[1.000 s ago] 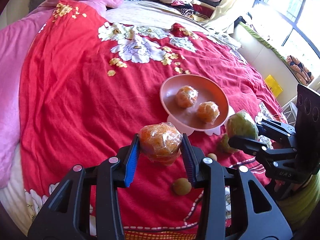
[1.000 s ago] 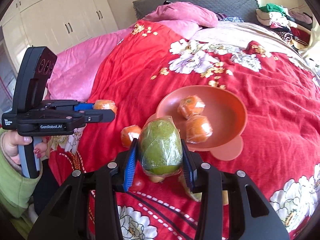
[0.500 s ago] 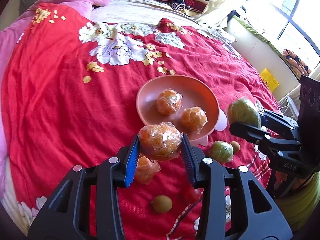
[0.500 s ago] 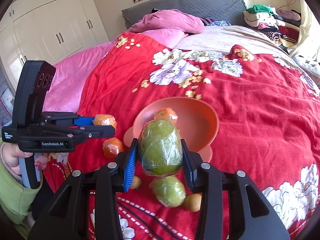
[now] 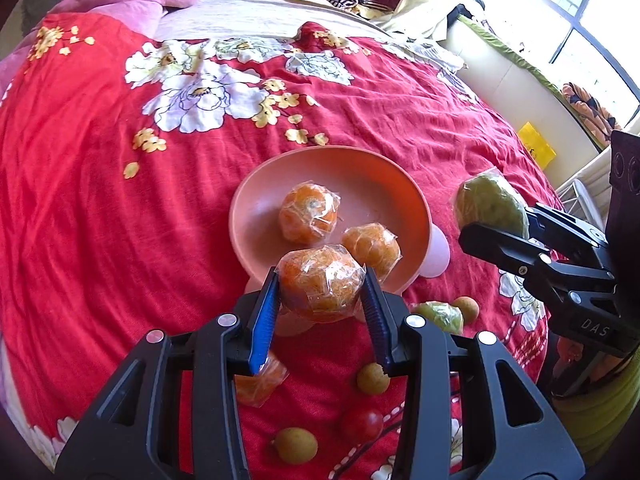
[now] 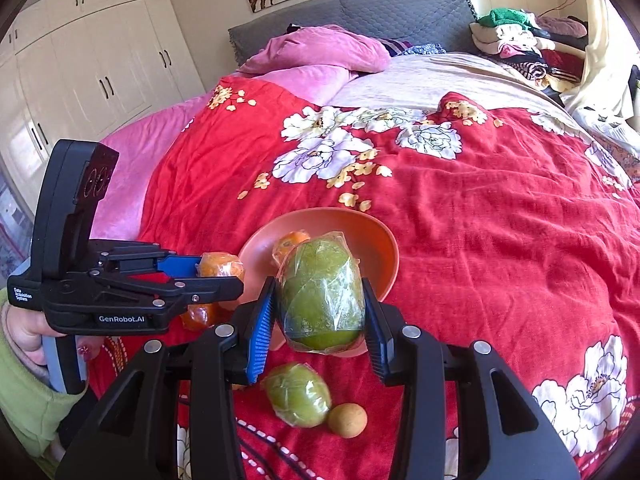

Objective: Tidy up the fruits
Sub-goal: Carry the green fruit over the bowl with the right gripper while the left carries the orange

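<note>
Left gripper (image 5: 322,294) is clamped on a plastic-wrapped orange (image 5: 320,288), blue pads pressed to both sides, held in the air just over the near rim of the pink bowl (image 5: 256,216); right gripper (image 6: 320,316) has its pads squeezed on a wrapped green fruit (image 6: 320,292), lifted in front of the same bowl's near edge; inside the bowl sit two more wrapped oranges — one toward the middle (image 5: 308,216), one by the near rim (image 5: 372,246); the bowl rests on the red floral bedspread (image 5: 100,220), toward the near edge of the bed; loose on the bedspread in front of the bowl are another wrapped orange (image 5: 260,380) under the left gripper's finger, a second wrapped green fruit (image 6: 298,394) with a small tan round fruit (image 6: 347,420) touching it, two more small tan fruits (image 5: 372,378) (image 5: 296,446) and a small red tomato (image 5: 362,422); a hand in a green sleeve (image 6: 20,392) holds the left gripper's handle — pink pillows (image 6: 320,54) lie at the far headboard end.
</note>
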Available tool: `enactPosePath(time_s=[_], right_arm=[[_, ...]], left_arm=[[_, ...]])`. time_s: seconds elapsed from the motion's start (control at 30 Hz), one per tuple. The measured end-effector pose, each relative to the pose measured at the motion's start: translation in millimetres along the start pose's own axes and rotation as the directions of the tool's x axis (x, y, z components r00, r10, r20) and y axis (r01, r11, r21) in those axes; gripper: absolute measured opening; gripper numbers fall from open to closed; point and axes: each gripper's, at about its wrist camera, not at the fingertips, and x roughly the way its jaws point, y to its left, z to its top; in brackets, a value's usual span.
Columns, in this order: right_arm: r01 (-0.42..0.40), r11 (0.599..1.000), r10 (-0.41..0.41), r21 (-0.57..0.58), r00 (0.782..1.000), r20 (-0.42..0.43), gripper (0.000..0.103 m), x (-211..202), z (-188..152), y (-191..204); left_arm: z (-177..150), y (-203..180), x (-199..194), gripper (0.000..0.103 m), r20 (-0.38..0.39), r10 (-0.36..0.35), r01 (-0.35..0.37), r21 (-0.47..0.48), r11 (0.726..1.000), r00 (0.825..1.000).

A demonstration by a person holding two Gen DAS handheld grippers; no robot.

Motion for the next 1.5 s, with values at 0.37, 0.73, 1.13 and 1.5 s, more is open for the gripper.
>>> enactPosePath(time_s=[0.37,0.73,1.13,1.5], right_arm=[[0.031,0.999,-0.031,-0.006,0.999,-0.008,0.039,9.4,7.4,-10.2],[0.049,0.999,-0.05,-0.021,0.998,-0.046,0.039,29.5,12.0,-18.8],[0.049,0.997,-0.055,-0.056,0.993,-0.103,0.039,57.9,21.3,-19.7],[0.053,0.995,-0.064,-0.079,0.987,-0.15,0.039,79.0,23.8,-16.7]], left_arm=[[6.1,-5.5,17.2,0.032,-0.026,-0.003,0.003,0.012,1.0,1.0],[9.9,-2.5,28.2,0.032,-0.038,-0.002,0.002,0.006,1.0,0.999],[7.8,4.4,36.6,0.032,-0.052,-0.004,0.004,-0.004,1.0,0.999],[8.2,5.1,36.4,0.032,-0.05,-0.013,0.012,-0.006,1.0,0.999]])
